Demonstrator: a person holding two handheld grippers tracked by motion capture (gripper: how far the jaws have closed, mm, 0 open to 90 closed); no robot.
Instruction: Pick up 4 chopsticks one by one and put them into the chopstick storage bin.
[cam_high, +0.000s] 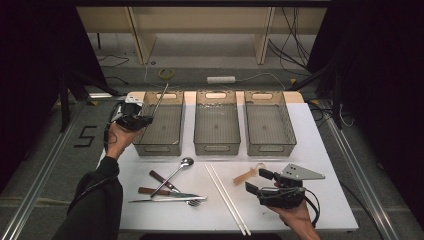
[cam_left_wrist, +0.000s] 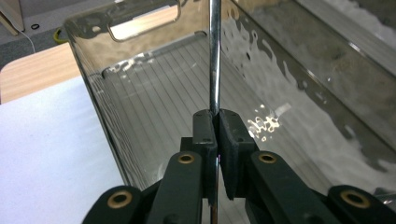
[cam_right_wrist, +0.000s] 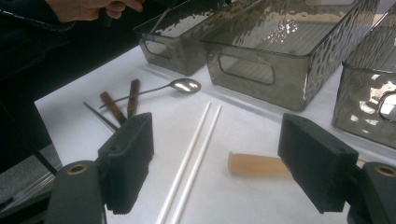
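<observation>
Left hand-held gripper (cam_left_wrist: 216, 122) clamped on a thin metal utensil handle (cam_left_wrist: 214, 56), poised over the empty left bin (cam_high: 159, 146). Right hand-held gripper (cam_high: 260, 181) spread wide, holding nothing. Sorting barely begun: spoon (cam_high: 176, 173), fork (cam_high: 167, 200), white chopsticks (cam_high: 227, 200), translucent spoon (cam_right_wrist: 257, 164) left on the surface (cam_high: 325, 200).

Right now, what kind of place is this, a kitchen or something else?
Probably a lab or workshop set up for practice, not a kitchen. A white table holds three clear bins and loose cutlery, cables trail over the bare floor behind, and the left tongs grip a metal utensil handle.
</observation>
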